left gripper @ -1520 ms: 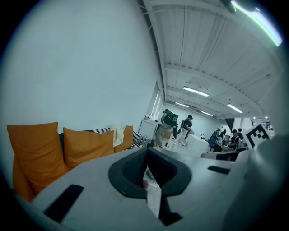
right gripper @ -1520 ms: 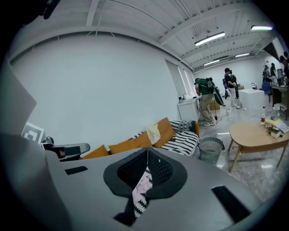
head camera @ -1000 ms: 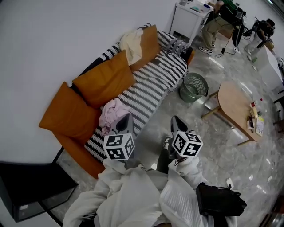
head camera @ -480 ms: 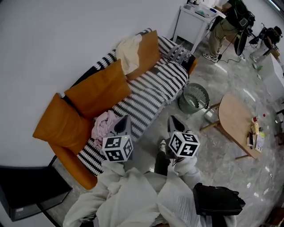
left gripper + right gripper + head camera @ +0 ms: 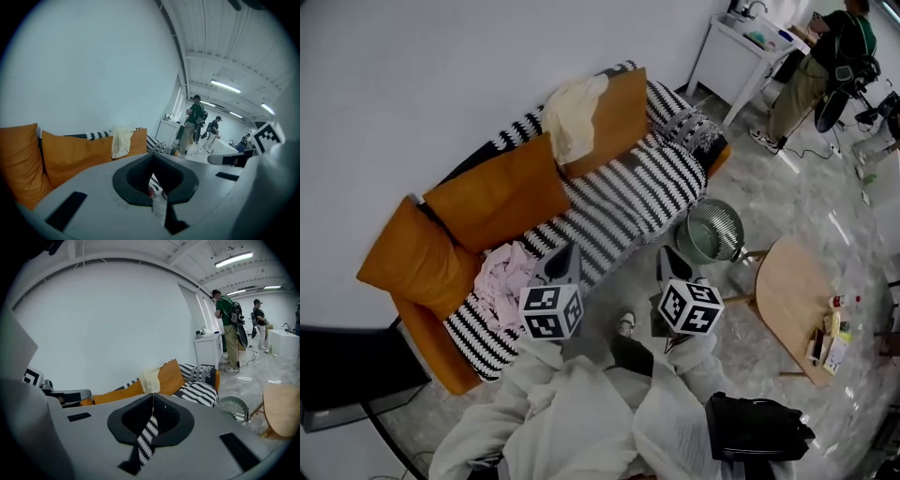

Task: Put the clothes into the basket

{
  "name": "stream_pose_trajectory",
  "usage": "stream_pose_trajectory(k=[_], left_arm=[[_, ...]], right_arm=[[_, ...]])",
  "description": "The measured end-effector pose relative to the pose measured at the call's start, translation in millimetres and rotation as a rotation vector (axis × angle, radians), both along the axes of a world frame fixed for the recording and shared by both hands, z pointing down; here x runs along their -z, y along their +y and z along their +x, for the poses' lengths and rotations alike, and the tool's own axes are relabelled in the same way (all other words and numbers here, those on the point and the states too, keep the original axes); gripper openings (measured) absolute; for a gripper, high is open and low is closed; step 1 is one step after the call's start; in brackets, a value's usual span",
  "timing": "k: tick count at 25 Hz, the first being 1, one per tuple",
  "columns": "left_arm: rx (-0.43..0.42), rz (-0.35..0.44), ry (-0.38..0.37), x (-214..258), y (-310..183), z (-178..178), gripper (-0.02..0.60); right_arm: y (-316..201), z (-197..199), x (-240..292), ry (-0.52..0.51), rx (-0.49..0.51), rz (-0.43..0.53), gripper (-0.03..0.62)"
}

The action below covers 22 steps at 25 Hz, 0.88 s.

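Baggy white sleeves (image 5: 581, 417), black-and-white marker cubes (image 5: 551, 311), grey tapered fingers (image 5: 563, 263)

The left claw (image 5: 564, 253) and right claw (image 5: 667, 255) are held side by side, apart, pointing forward and slightly down. Each has its jaws closed on nothing. White-sleeved arms (image 5: 572, 408) reach out behind them.

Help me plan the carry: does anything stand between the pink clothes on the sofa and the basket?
Nothing visible does. The pink clothes lie on the sofa; the basket stands on the floor off its far end, the table beside it.
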<state>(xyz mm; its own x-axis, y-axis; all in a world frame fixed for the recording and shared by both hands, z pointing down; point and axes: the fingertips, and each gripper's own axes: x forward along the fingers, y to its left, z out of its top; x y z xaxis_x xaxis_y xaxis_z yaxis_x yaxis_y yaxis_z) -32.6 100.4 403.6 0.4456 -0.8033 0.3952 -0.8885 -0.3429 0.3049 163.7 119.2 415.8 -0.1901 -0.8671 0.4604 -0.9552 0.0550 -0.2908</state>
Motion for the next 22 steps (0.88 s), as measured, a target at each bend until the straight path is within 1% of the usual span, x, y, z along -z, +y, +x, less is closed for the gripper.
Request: stream_pose_trajectory(k=[4,8,12,15,19,22], left_arm=[[0.074,-0.010,-0.011,-5,-22,13,0.006],[0.124,-0.025,-0.015,-12,-37,20,0.006],[0.126,-0.056,-0.005,-19,-51,27,0.006],[0.116,-0.054,-0.009,-19,-68,28,0.006],[0.115,-0.048,-0.004,-18,-82,26,0.006],[0.130,-0.060,0.004,-22,-88,23,0.006]], right_arm=[[-35,19,0,-0.002,0.067,-0.006,0.025],[-62,34,-4,0.025,0.116,-0.012,0.025],[-87,38,-13,0.011,0.113,-0.036,0.025],[-103,32,-17,-0.011,0.092,-0.052,0.025],[-108,23,-12,0.019,0.120,-0.041,0.025],[-112,24,-15,0.019,0.118,-0.054,0.025]])
